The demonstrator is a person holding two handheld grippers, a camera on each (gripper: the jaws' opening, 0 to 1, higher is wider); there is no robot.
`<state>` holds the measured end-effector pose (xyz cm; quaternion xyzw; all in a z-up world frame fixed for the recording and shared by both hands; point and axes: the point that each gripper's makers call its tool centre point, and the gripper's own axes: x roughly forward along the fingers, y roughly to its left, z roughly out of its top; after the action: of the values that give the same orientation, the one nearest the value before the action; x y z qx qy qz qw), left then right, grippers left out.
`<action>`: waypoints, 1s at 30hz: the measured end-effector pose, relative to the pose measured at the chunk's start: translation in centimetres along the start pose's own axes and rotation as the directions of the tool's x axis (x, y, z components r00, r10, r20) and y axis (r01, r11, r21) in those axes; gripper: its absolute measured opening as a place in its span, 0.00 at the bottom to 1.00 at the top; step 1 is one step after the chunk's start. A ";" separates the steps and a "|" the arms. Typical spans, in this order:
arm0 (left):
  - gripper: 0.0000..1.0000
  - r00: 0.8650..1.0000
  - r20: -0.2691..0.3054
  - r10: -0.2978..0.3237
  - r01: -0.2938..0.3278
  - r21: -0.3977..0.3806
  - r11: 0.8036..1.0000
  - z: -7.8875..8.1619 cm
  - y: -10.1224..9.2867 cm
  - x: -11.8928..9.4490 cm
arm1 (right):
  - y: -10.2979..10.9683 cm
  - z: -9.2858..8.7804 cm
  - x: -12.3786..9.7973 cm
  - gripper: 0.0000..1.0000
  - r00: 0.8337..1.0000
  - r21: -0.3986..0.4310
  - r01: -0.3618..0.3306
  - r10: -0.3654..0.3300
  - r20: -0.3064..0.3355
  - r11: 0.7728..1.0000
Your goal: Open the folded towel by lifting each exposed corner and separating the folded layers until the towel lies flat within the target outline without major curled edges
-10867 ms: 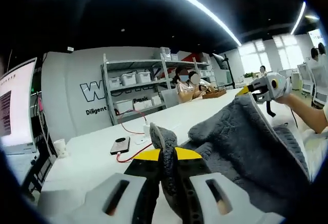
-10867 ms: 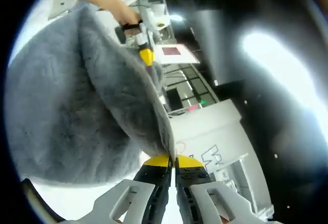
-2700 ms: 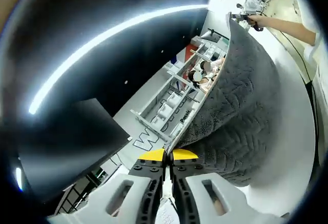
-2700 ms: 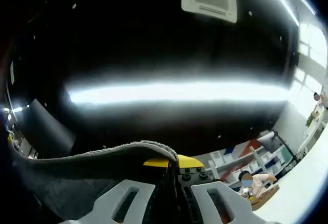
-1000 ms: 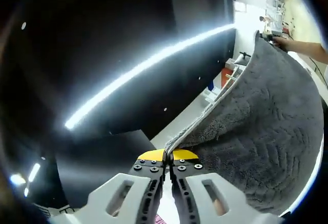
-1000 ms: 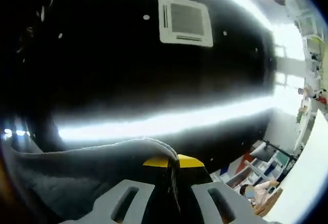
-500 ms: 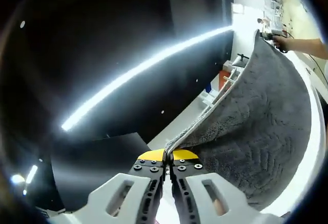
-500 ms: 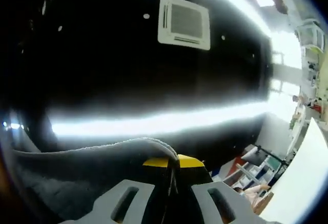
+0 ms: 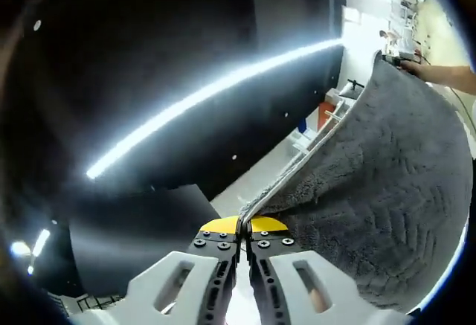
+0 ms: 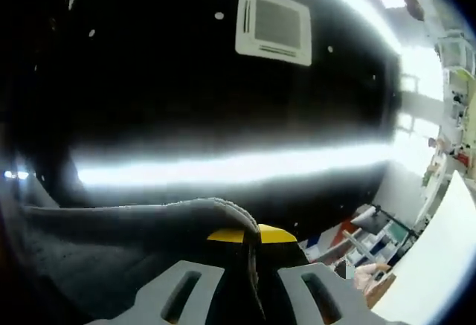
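White table (image 10: 449, 243) — a bright wedge at the lower right of my right gripper view, surface glaring, no detail on it. Near its lower end a brown flat thing (image 10: 381, 288) rests on the top, just beside a person's arm (image 10: 366, 274); too small to tell more. Behind stands a metal shelf rack (image 10: 363, 240), contents blurred. In my left gripper view another stretch of rack (image 9: 331, 120) runs along the towel (image 9: 387, 191) edge — shelves pale, load unreadable. A thin bright strip under the towel's lower rim; cannot tell if it is tabletop.
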<state>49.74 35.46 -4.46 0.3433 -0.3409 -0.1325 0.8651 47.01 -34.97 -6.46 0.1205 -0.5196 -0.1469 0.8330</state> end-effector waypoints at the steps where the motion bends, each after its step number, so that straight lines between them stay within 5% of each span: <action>1: 0.02 1.000 -0.018 -0.026 0.025 -0.031 0.999 -1.1 -0.6 0.4 | 0.0 -1.1 0.0 0.00 1.000 0.008 -0.001 0.001 -0.027 1.000; 6: 0.02 0.974 -0.180 -0.135 0.129 -0.044 0.991 -5.5 -3.2 1.8 | -0.5 -4.8 0.2 0.00 0.988 -0.073 -0.041 0.029 -0.155 0.996; 8: 0.02 0.947 -0.233 -0.220 0.199 -0.110 0.974 -7.5 -5.1 2.1 | 0.1 -7.5 0.2 0.00 0.968 -0.158 -0.104 0.063 -0.245 0.982; 11: 0.02 0.910 -0.308 -0.276 0.253 -0.113 0.961 -9.2 -6.4 2.0 | 1.0 -10.0 -0.1 0.00 0.942 -0.075 -0.144 0.113 -0.317 0.987; 15: 0.02 0.913 -0.321 -0.253 0.235 -0.095 0.967 -9.1 -6.2 2.2 | 1.9 -10.9 -0.3 0.00 0.920 -0.092 -0.186 0.140 -0.366 0.978; 22: 0.02 0.898 -0.387 -0.209 0.225 -0.005 0.974 -10.1 -6.0 2.0 | 2.4 -11.4 -0.4 0.00 0.900 -0.105 -0.224 0.165 -0.403 0.969; 28: 0.02 0.875 -0.429 -0.226 0.252 0.005 0.968 -11.5 -6.6 2.0 | 2.3 -11.3 -0.4 0.00 0.901 -0.092 -0.218 0.165 -0.401 0.972; 30: 0.02 0.876 -0.416 -0.243 0.262 -0.012 0.965 -11.4 -6.9 2.0 | 1.9 -11.7 -0.4 0.00 0.896 -0.088 -0.213 0.158 -0.414 0.973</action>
<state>59.02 35.24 -14.22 0.4245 -0.1048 -0.1608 0.8849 57.65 -32.54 -11.16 0.0431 -0.3345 -0.0724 0.9386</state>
